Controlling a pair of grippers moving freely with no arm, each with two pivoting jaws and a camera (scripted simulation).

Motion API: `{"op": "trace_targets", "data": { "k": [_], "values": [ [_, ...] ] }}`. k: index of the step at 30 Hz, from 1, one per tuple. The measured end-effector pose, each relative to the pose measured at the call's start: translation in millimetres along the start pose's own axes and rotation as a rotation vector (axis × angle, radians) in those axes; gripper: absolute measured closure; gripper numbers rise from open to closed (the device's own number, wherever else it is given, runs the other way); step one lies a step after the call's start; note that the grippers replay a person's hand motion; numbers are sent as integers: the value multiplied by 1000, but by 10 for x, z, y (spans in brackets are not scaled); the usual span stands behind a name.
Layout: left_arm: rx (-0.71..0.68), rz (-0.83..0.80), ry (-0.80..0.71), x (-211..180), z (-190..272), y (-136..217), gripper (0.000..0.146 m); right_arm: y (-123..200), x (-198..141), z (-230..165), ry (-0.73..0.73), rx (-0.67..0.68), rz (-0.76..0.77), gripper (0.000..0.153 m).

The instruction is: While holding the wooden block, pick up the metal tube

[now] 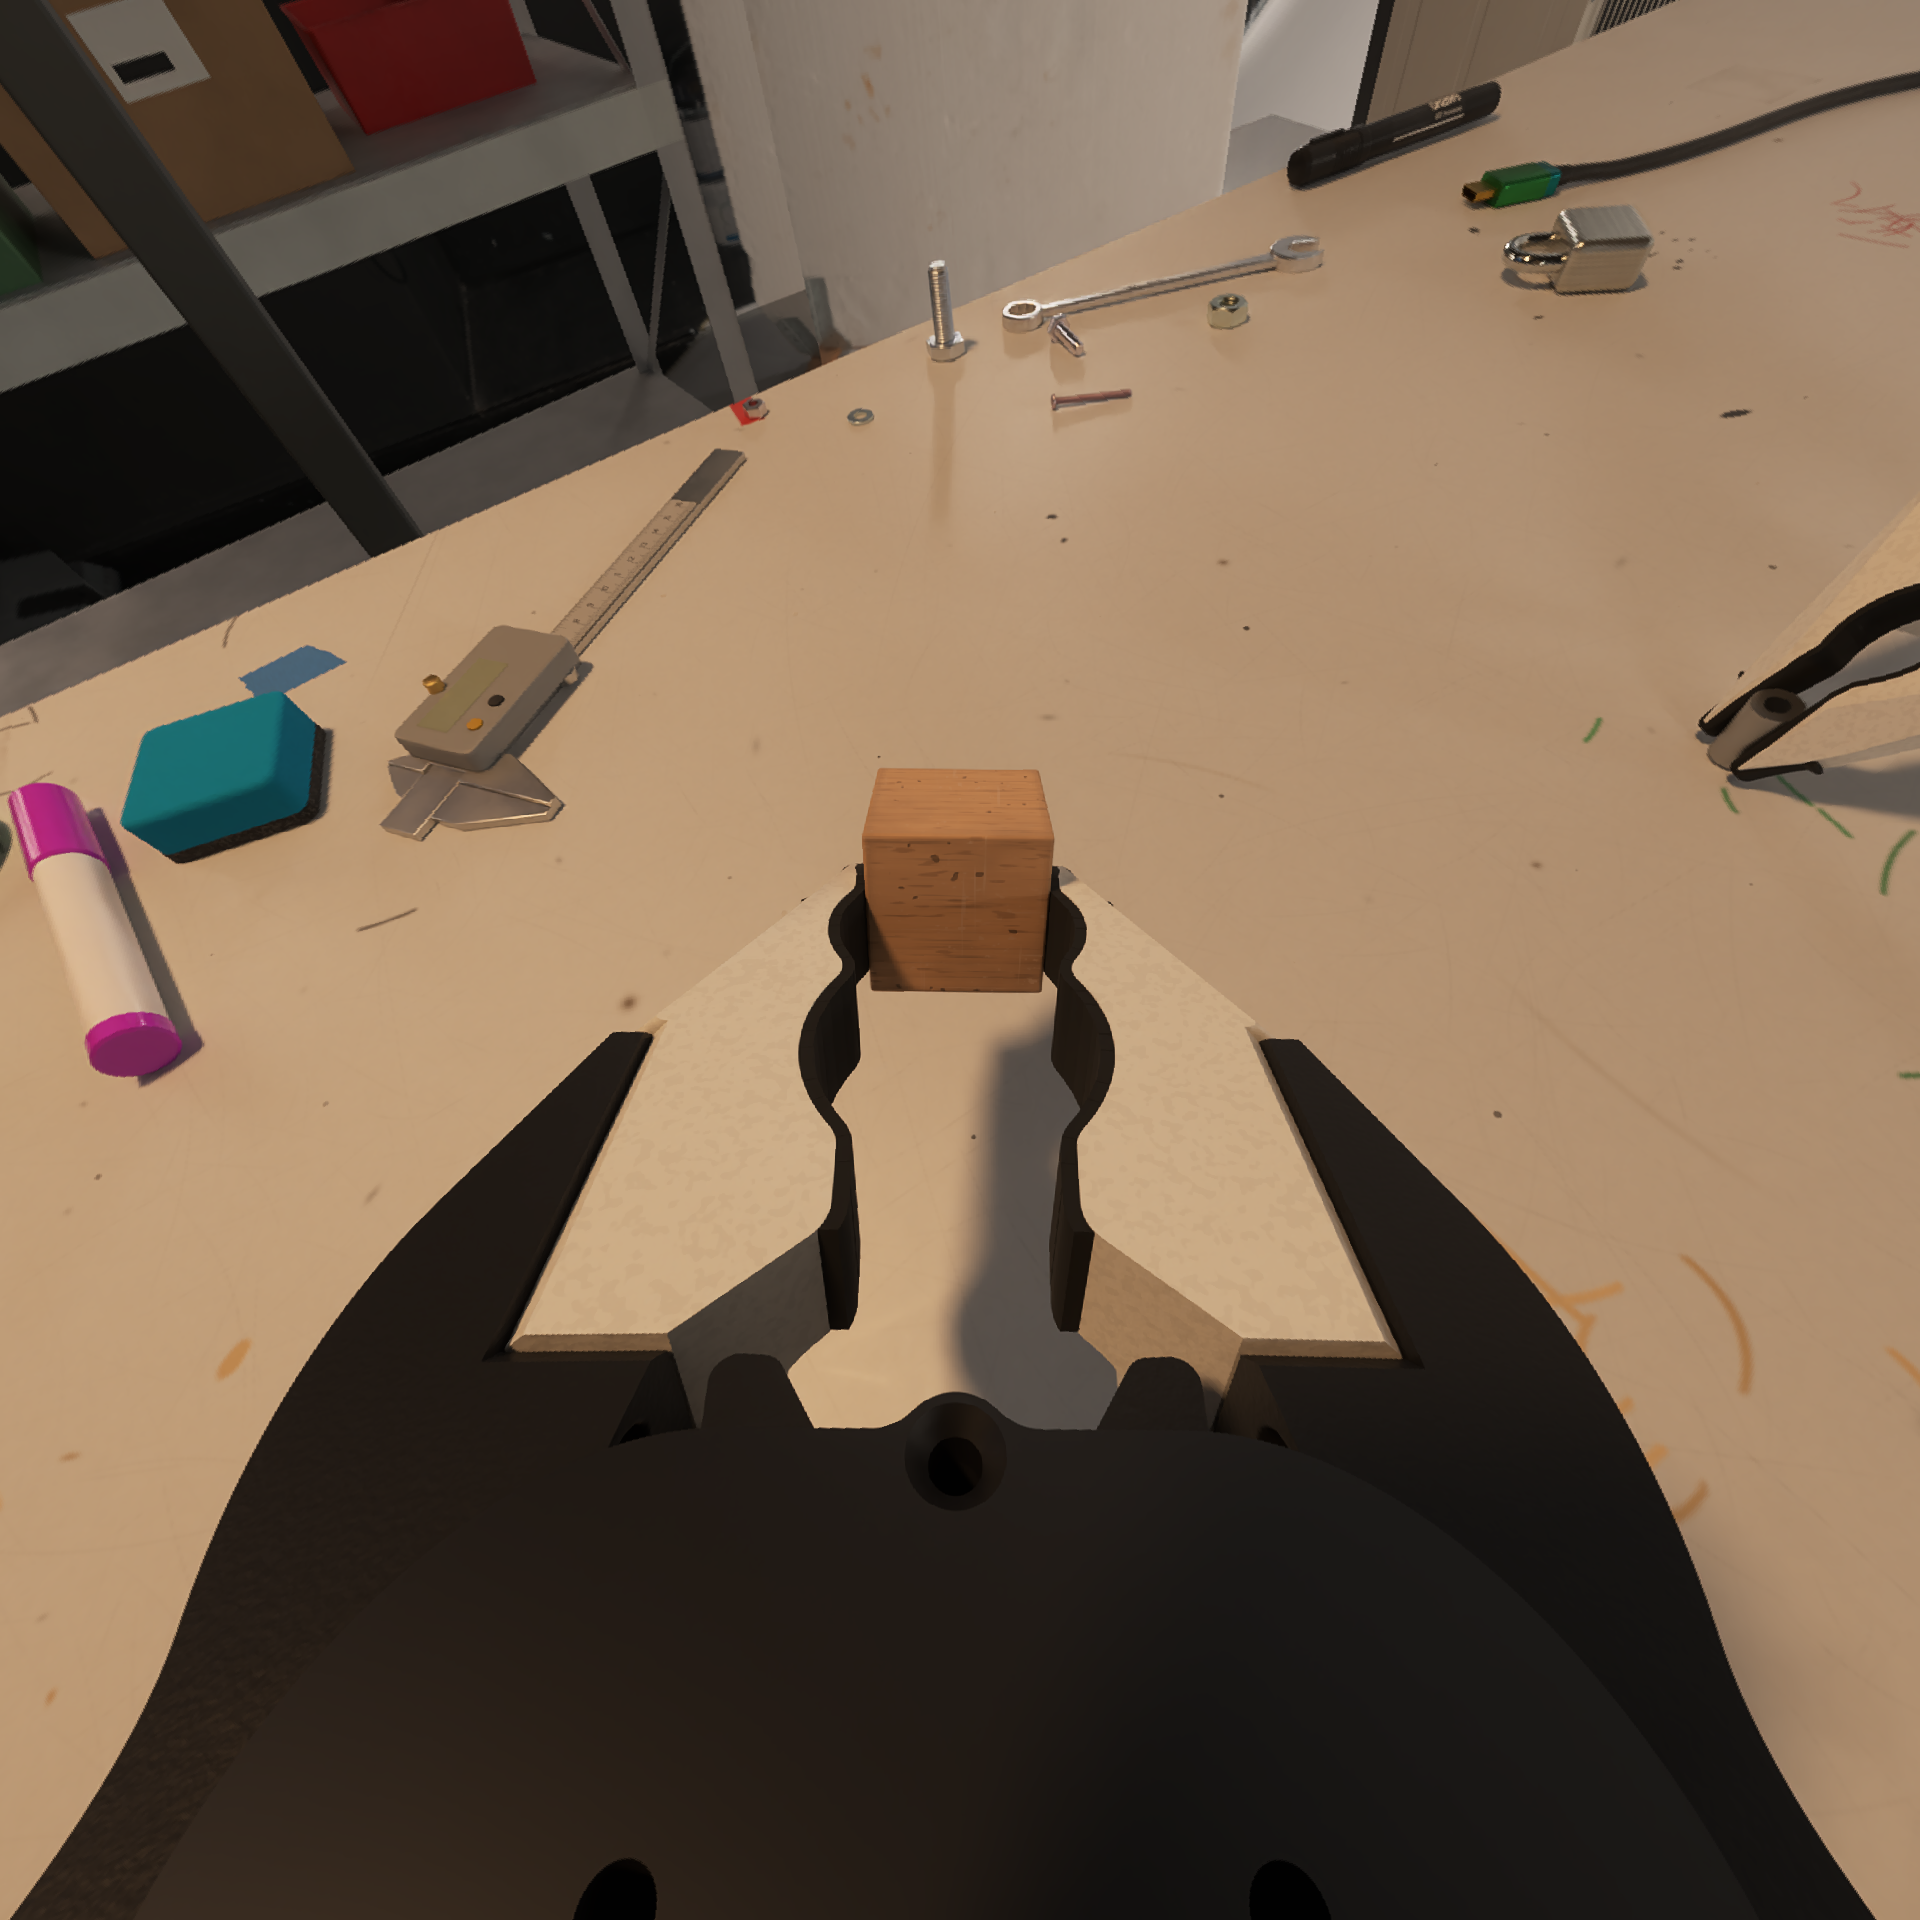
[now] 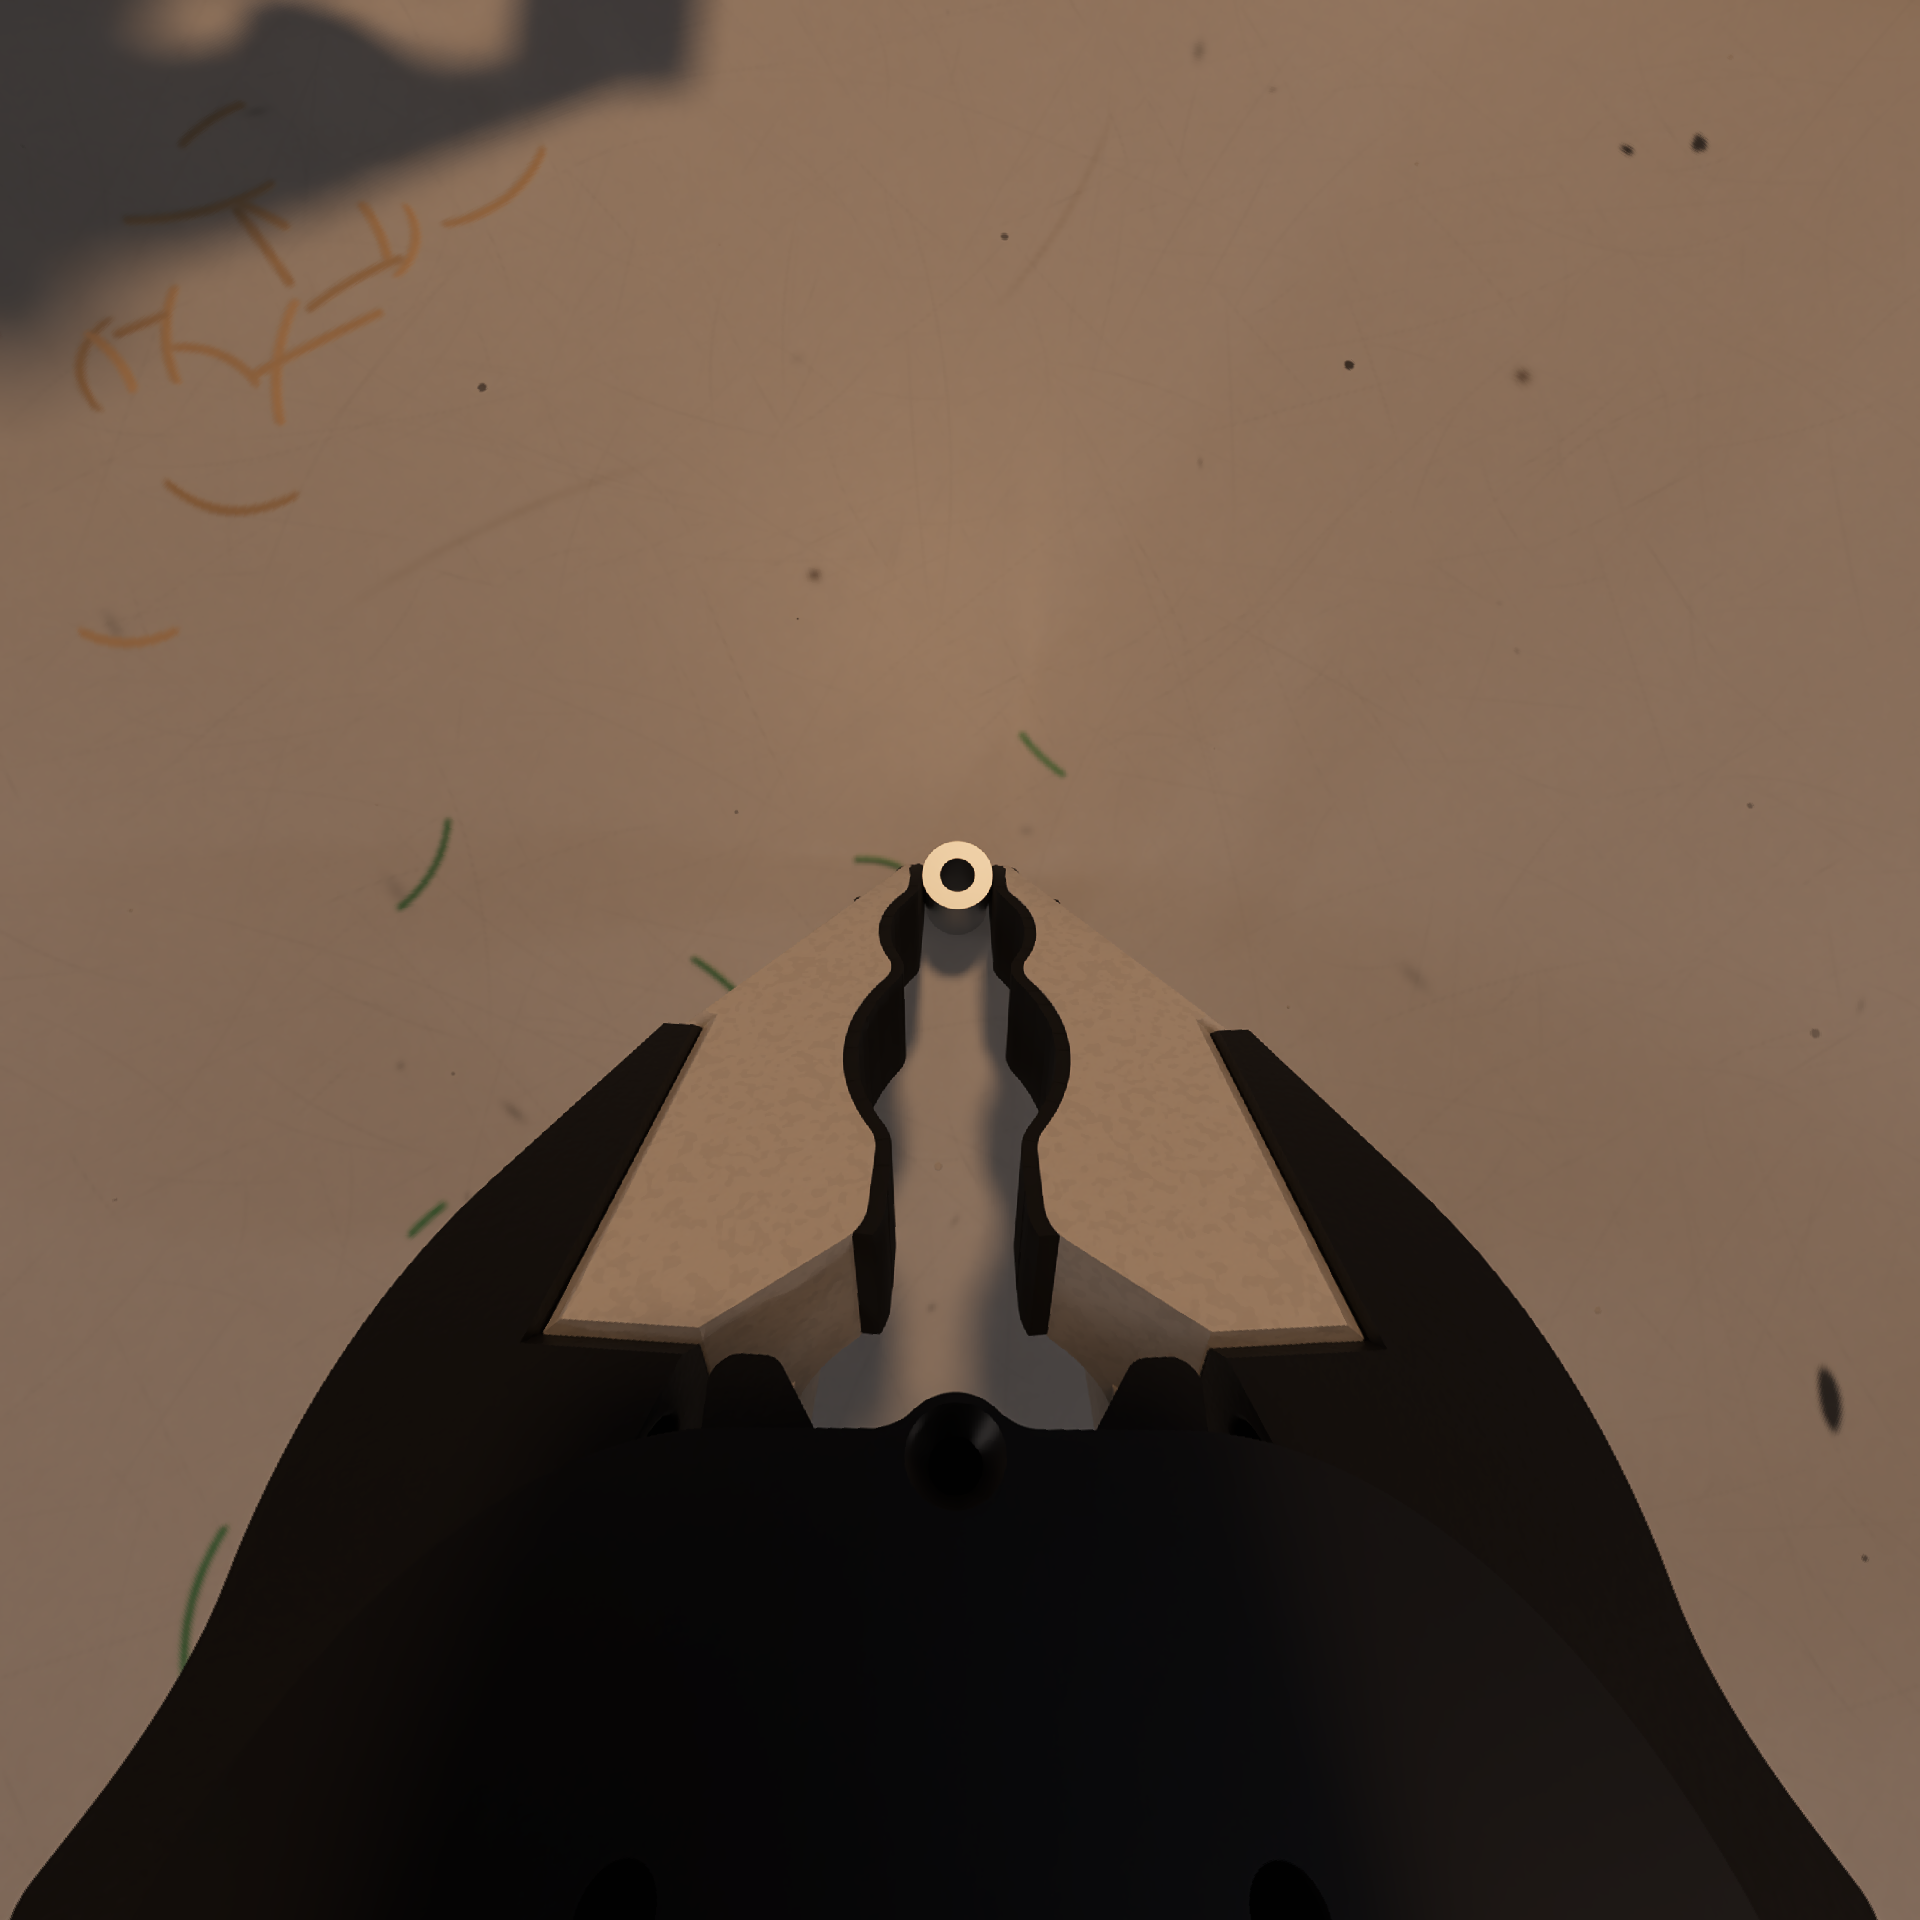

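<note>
Gripping the wooden block (image 1: 956,883), the left claw (image 1: 956,894) is clamped; the right claw (image 2: 957,883) pinches the metal tube (image 2: 957,875).

Left gripper (image 1: 956,883): matte black rounded body; speckled beige fingers (image 1: 727,1122); wavy black pads; right gripper (image 2: 956,894) identical.
</note>
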State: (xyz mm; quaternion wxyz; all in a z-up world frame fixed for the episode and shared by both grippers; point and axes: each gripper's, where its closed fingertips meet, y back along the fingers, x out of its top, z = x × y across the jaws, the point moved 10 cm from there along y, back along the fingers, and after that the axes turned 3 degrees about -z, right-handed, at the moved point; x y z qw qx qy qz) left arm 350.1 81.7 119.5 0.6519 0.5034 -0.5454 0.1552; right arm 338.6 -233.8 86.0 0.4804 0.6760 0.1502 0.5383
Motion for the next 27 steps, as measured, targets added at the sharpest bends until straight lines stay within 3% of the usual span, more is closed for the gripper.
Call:
{"op": "trace_targets", "data": {
  "k": [4, 7, 9, 12, 19, 27],
  "values": [
    [8, -3, 2, -1, -4, -4, 114, 27, 31, 38, -13, 3, 29, 141],
    [26, 6, 14, 7, -13, 7, 114, 157, 217, 203, -71, -128, 223, 141],
    [32, 10, 26, 14, -26, 14, 114, 186, 424, 343, -162, -133, 378, 141],
    [37, 2, 42, 20, -57, 36, 114, 89, 595, 561, -278, -216, 487, 141],
    [-35, 11, 112, 14, -93, 72, 114, -24, 418, 734, -297, -382, 430, 141],
    [-67, 60, 219, 14, -221, 92, 114, -71, 292, 841, -343, -317, 405, 141]
  ]
}}
